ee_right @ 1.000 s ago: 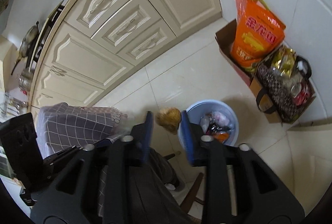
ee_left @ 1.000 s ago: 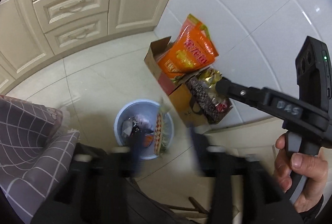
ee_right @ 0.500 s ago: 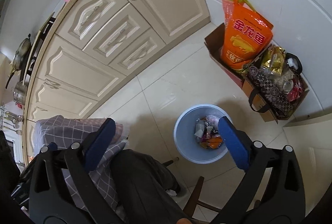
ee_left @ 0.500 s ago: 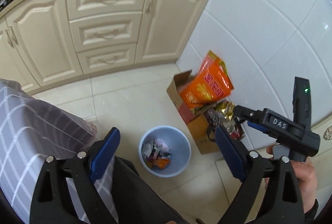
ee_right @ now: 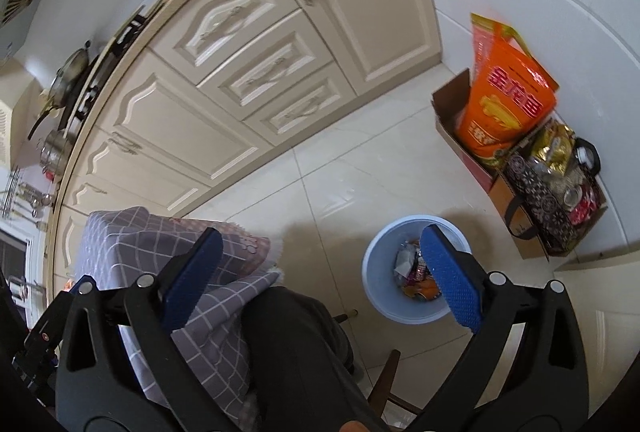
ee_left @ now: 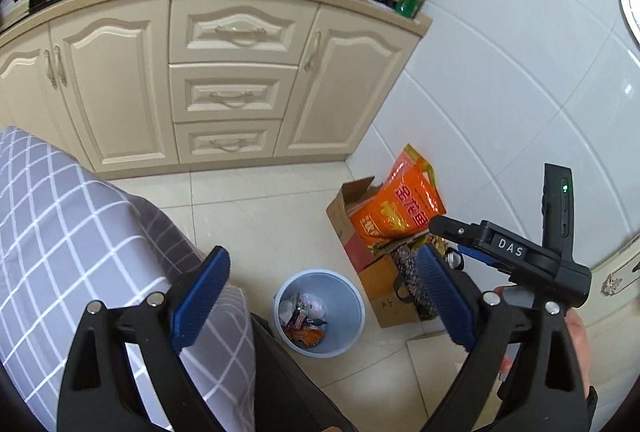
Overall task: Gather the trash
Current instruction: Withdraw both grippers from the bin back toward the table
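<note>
A light blue trash bin (ee_left: 352, 316) stands on the tiled floor, with crumpled wrappers and scraps (ee_left: 304, 316) inside. It also shows in the right wrist view (ee_right: 380, 296). My left gripper (ee_left: 322, 300) is wide open and empty, high above the bin. My right gripper (ee_right: 320, 272) is wide open and empty too, above the floor just left of the bin. The right gripper's body (ee_left: 512, 256) shows at the right of the left wrist view.
A cardboard box (ee_left: 352, 228) with an orange bag (ee_left: 396, 208) and a patterned tote (ee_right: 552, 192) stands against the white tiled wall. Cream cabinets (ee_left: 232, 88) run along the back. A grey checked cloth (ee_left: 80, 244) covers the table edge at left.
Both grippers opened: the right one let go of a brown scrap it held over the bin. Both have lifted up and back, so the bin looks smaller and the countertop shows.
</note>
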The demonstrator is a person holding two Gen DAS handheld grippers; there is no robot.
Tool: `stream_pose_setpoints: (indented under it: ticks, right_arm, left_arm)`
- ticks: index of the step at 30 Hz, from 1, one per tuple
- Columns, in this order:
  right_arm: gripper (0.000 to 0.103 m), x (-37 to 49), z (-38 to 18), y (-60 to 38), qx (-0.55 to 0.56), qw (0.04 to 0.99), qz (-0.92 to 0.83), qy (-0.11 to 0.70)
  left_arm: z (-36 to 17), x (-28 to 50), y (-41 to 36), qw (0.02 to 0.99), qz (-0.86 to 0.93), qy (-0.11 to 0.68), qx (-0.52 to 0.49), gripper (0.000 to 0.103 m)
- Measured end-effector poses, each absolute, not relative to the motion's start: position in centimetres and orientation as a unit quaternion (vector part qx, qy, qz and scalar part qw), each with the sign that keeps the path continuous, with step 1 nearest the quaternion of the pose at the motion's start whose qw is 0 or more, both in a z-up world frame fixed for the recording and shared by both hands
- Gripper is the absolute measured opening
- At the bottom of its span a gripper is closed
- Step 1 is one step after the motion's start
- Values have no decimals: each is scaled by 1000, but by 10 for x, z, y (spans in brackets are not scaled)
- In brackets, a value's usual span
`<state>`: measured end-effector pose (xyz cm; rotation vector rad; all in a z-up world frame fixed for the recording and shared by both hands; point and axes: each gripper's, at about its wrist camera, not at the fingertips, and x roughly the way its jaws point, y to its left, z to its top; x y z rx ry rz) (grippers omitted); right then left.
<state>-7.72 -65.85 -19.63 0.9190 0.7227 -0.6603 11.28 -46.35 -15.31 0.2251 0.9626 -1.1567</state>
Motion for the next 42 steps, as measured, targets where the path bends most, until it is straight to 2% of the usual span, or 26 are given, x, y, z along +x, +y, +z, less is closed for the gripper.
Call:
stream_pose_setpoints:
  ticks: [13,27,34,42]
  right_arm:
    - [97,-9,-142,-611,365,837,-233,334]
    - [97,117,-73,-503,254,900,-103,339]
    - [97,179,-59,-430,204,913,-30,353]
    - [97,243,-70,-358,167,906,33,388]
  left_arm:
    - [-106,142,-390,787,-477,389,51,92]
    - [-63,202,-233,898,-306,317,-13,92]
    - [-66,228,-150,931,-204,303,-22,92]
    - [-102,259,-77,937,-122,327,-24,92]
